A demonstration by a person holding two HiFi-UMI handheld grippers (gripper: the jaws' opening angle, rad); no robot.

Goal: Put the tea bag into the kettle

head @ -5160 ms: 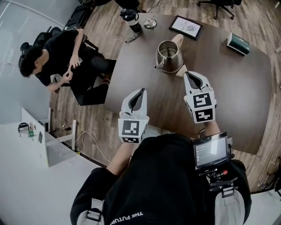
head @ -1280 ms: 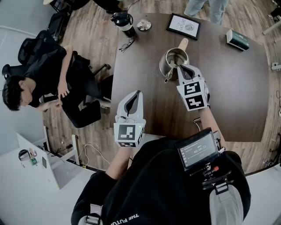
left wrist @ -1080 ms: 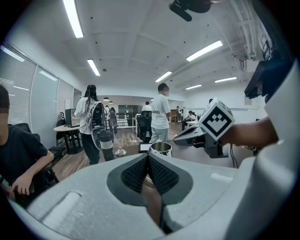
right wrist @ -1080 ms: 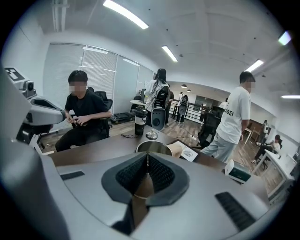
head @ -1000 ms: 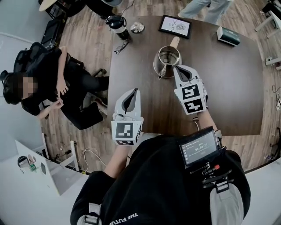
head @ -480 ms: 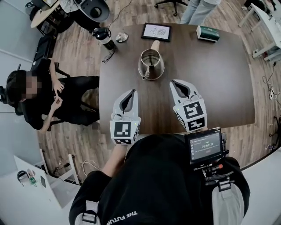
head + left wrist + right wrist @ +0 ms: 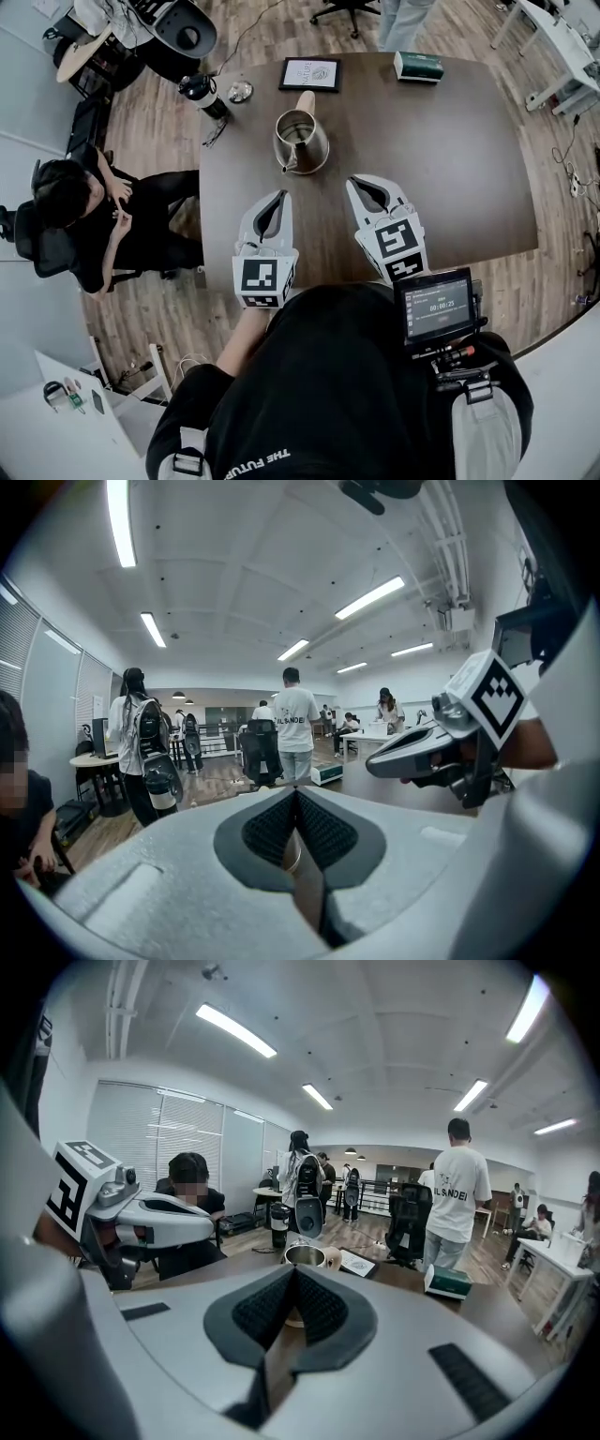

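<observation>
The steel kettle (image 7: 300,142) stands lidless on the dark table (image 7: 450,169), its wooden handle pointing away from me; in the right gripper view the kettle (image 7: 305,1256) shows just past the jaw tips. No tea bag is visible in any view. My left gripper (image 7: 279,195) hovers over the near part of the table, short and left of the kettle, its jaws closed together with nothing between them. My right gripper (image 7: 357,184) hangs beside it, short and right of the kettle, also shut and empty. Each gripper view shows the other gripper alongside.
At the table's far edge lie a framed picture (image 7: 310,73), a green box (image 7: 419,65), a black bottle (image 7: 197,91), a small round dish (image 7: 240,91) and glasses (image 7: 214,136). A person (image 7: 94,216) sits to the left of the table. Others stand further off.
My right gripper has drawn back from over the kettle's mouth toward me and now sits level with the left one. The left gripper has barely moved. The head camera has shifted.
</observation>
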